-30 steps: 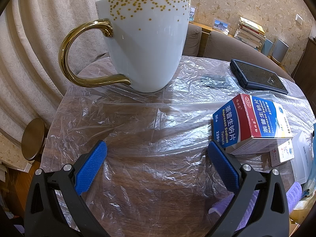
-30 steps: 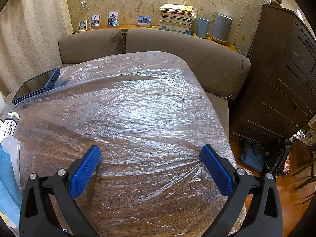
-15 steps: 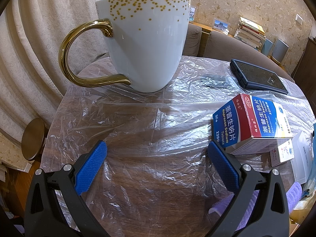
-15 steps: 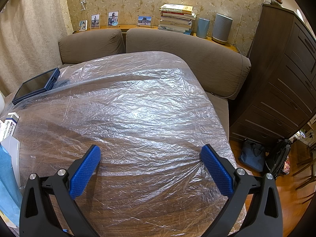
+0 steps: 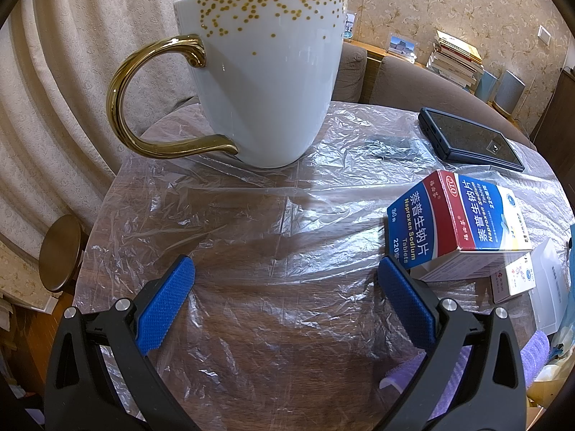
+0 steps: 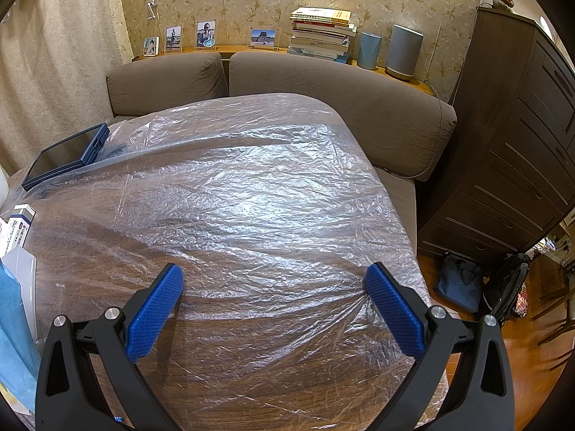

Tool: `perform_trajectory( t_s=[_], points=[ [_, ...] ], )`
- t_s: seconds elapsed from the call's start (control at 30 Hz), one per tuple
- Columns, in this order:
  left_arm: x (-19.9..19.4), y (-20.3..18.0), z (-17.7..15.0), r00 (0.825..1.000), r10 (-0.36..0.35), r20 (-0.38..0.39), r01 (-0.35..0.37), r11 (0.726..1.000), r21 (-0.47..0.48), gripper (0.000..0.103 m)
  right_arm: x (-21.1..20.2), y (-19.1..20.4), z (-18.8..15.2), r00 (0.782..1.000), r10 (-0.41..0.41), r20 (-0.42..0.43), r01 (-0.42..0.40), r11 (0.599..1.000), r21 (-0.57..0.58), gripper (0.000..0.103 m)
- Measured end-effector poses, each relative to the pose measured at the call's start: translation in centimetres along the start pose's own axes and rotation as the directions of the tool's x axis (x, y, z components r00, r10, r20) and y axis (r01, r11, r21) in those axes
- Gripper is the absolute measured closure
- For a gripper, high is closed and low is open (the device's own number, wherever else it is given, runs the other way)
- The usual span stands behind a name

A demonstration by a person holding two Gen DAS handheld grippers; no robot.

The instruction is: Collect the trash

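Left gripper (image 5: 285,298) is spread wide with nothing held, hovering low over a wooden table (image 5: 287,377) covered in crinkled clear plastic sheet (image 5: 251,222). A white mug (image 5: 266,82) with gold dots and a gold handle stands upright ahead of it, well apart from the blue pads. A red-blue Naproxen Sodium tablet box (image 5: 456,222) lies just beside the right fingertip (image 5: 399,291), stacked on a white box (image 5: 463,269); contact cannot be told. A smaller carton (image 5: 514,278) sits beside these. A dark tablet device (image 5: 467,140) lies flat farther back.

Right gripper (image 6: 273,298) is likewise spread and empty over a bare stretch of plastic sheet (image 6: 269,186). The tablet device (image 6: 64,154) is seen far left, the tablet box (image 6: 16,226) at the left edge. A brown sofa (image 6: 341,89) is behind the table, a dark dresser (image 6: 510,143) to the right.
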State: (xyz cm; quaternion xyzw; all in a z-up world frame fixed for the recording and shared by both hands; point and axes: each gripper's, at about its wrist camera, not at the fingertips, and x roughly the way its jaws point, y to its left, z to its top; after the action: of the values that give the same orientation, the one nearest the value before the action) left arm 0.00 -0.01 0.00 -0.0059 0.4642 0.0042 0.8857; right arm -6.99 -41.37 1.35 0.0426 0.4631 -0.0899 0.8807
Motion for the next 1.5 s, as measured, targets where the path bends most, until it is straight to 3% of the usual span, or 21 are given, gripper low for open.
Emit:
perform_trajectory(
  t_s=[0.5,0.6,0.7,0.77,0.8,0.93,1.0,1.07,1.1,1.27,1.5],
  points=[
    [-0.2,0.3,-0.1,1.0,0.009,-0.001,-0.009,1.0,-0.019,0.001,-0.5,0.9,0.1,1.0,-0.005,-0.02,0.005,1.0,0.02,0.004],
    [-3.3,1.7,0.0,0.997,0.013,0.076,-0.005,0.995,-0.099,0.001,-2.6,0.1,0.5,0.998,0.055,0.013,-0.056,0.994,0.092,0.004],
    [-8.0,2.1,-0.7,0.987,-0.043,0.158,0.055,0.996,-0.076,0.001,-6.6,-0.2,0.8,0.989,0.108,0.102,-0.121,0.984,0.134,0.004],
    [-12.2,1.3,-1.6,0.963,-0.145,0.229,0.156,0.987,-0.029,0.001,-8.7,0.4,1.0,0.977,0.176,0.121,-0.19,0.974,0.12,0.004],
    [-14.6,0.3,-2.4,0.943,-0.209,0.26,0.211,0.977,0.021,0.001,-9.8,1.5,1.0,0.968,0.221,0.12,-0.232,0.969,0.09,0.004],
    [-20.5,-4.6,-4.5,0.869,-0.416,0.269,0.367,0.905,0.216,0.001,-11.7,6.3,0.8,0.947,0.308,0.091,-0.306,0.952,-0.026,0.004],
    [-21.5,-7.1,-6.1,0.84,-0.494,0.227,0.43,0.859,0.278,0.001,-11.6,8.5,0.3,0.934,0.352,0.06,-0.349,0.936,-0.051,0.004],
    [-20.8,-9.8,-7.2,0.827,-0.544,0.143,0.482,0.817,0.317,0.001,-11.2,10.2,0.0,0.927,0.374,0.021,-0.372,0.926,-0.061,0.004],
    [-20.7,-11.0,-7.8,0.827,-0.548,0.124,0.484,0.807,0.339,0.001,-10.6,11.4,-0.2,0.925,0.38,-0.005,-0.38,0.923,-0.068,0.004],
    [-18.1,-16.0,-9.3,0.899,-0.429,0.086,0.352,0.827,0.438,0.001,-7.9,14.0,-0.6,0.922,0.379,-0.079,-0.384,0.921,-0.062,0.004],
    [-14.1,-17.2,-8.0,0.934,-0.357,0.029,0.31,0.845,0.435,0.001,-5.4,14.3,-1.1,0.903,0.403,-0.147,-0.409,0.913,-0.008,0.005]
  ],
)
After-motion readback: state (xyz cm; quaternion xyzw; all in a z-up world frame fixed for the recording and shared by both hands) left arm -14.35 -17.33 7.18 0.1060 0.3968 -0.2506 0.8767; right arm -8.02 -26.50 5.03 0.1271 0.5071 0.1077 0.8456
